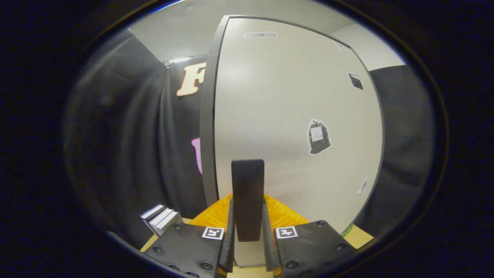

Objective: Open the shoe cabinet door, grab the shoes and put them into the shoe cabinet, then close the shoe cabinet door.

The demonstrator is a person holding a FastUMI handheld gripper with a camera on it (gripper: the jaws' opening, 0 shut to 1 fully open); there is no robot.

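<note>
Cabinet door (293, 116) stands straight ahead of the gripper (248, 231), one pale flat panel with a dark edge down its left side. One dark upright handle (247, 199) sticks out from the lower part of the door, and it sits right between the two fingers (230, 235). The fingers are drawn in close on either side of the handle and both seem to press on its flanks, so the gripper is clamped on the handle. Three stickers show on the door: one dark bag-shaped sticker (318, 137) to the right of the handle, one small dark square higher up near the right edge, and one small pale one low on the right. One slim grey oval mark (260, 34) sits near the top of the door. Behind the fingers lies something orange and ribbed (216, 216). Left of the fingers stand a few white slabs (161, 218) against the black cloth wall (127, 135). A tan floor (359, 237) shows beside the right finger.
</note>
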